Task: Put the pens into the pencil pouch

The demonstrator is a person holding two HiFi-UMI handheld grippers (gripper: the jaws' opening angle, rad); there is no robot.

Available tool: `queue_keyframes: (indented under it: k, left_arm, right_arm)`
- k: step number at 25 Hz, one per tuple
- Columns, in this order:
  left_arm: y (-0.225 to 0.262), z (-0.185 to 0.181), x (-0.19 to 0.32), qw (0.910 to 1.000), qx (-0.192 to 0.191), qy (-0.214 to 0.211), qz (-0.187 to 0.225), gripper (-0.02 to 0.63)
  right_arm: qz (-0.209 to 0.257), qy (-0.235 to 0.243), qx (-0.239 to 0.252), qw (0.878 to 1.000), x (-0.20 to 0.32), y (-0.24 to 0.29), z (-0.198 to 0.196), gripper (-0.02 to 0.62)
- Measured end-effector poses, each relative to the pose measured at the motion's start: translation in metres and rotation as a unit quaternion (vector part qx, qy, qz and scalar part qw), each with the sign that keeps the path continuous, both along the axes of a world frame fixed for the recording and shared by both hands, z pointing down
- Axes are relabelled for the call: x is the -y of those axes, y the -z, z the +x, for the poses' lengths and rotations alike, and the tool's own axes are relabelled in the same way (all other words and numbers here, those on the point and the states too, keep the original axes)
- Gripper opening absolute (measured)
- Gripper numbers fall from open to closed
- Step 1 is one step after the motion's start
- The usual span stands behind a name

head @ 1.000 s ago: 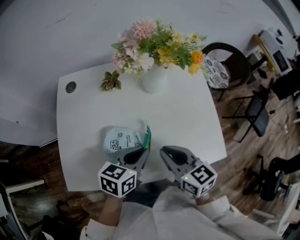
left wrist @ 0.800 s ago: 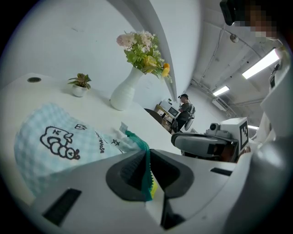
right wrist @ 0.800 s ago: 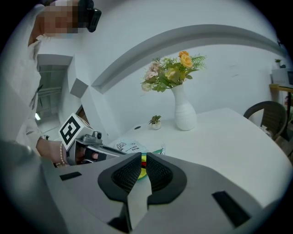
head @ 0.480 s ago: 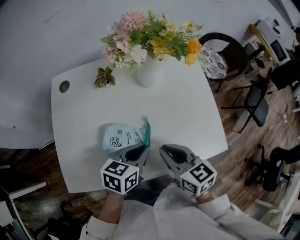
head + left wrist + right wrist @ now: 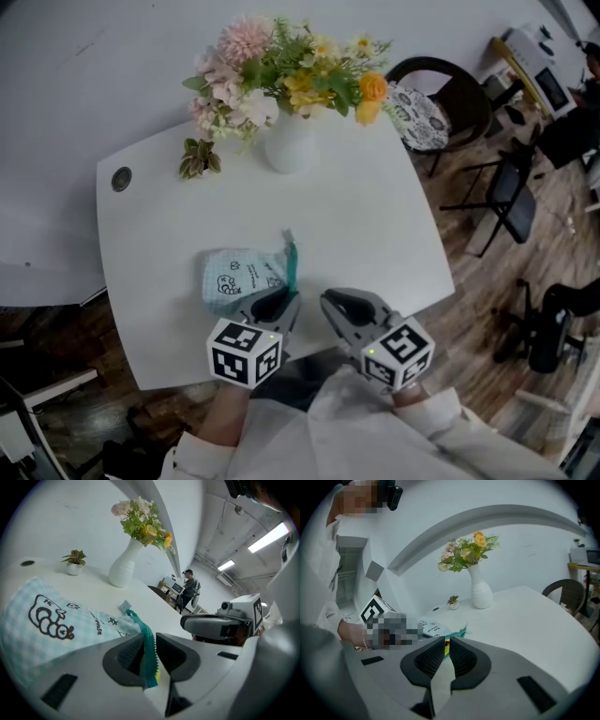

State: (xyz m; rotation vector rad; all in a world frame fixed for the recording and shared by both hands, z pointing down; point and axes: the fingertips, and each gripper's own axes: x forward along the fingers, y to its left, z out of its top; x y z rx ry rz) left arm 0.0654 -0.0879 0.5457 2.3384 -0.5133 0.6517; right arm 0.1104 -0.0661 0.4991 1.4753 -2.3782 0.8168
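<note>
The pale blue checked pencil pouch [image 5: 239, 275] lies on the white table [image 5: 375, 225] near its front edge. Its teal zipper edge [image 5: 291, 262] points toward me. In the left gripper view that teal zipper edge [image 5: 145, 639] runs between the jaws of my left gripper [image 5: 149, 660], which are opening: a gap shows beside the strip. A small yellow bit [image 5: 157, 673] peeks out under the zipper. My right gripper [image 5: 336, 305] hovers just right of the pouch without touching it. The jaws of the right gripper [image 5: 446, 651] are all but together, with nothing held. I see no loose pen.
A white vase of flowers [image 5: 289, 150] and a small potted plant [image 5: 195, 159] stand at the table's far side, with a round cable hole [image 5: 121, 178] at far left. Chairs [image 5: 441, 112] stand beyond the right edge. The table's front edge [image 5: 187, 366] is right under my grippers.
The pouch lies a little flatter on the table, and my left gripper has come down slightly with its zipper edge. The right gripper has kept still.
</note>
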Motion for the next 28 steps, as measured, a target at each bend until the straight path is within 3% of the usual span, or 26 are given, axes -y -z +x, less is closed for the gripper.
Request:
queue_keyframes:
  k: [11, 28]
  left_arm:
    - [0.006, 0.005, -0.002, 0.9998, 0.012, -0.004, 0.013, 0.11]
    - [0.058, -0.011, 0.024, 0.9974, -0.035, 0.024, 0.059, 0.11]
  right_arm:
    - [0.004, -0.001, 0.0, 1.0, 0.003, 0.002, 0.005, 0.034]
    - [0.05, 0.017, -0.009, 0.999, 0.029, 0.035, -0.006, 0.034]
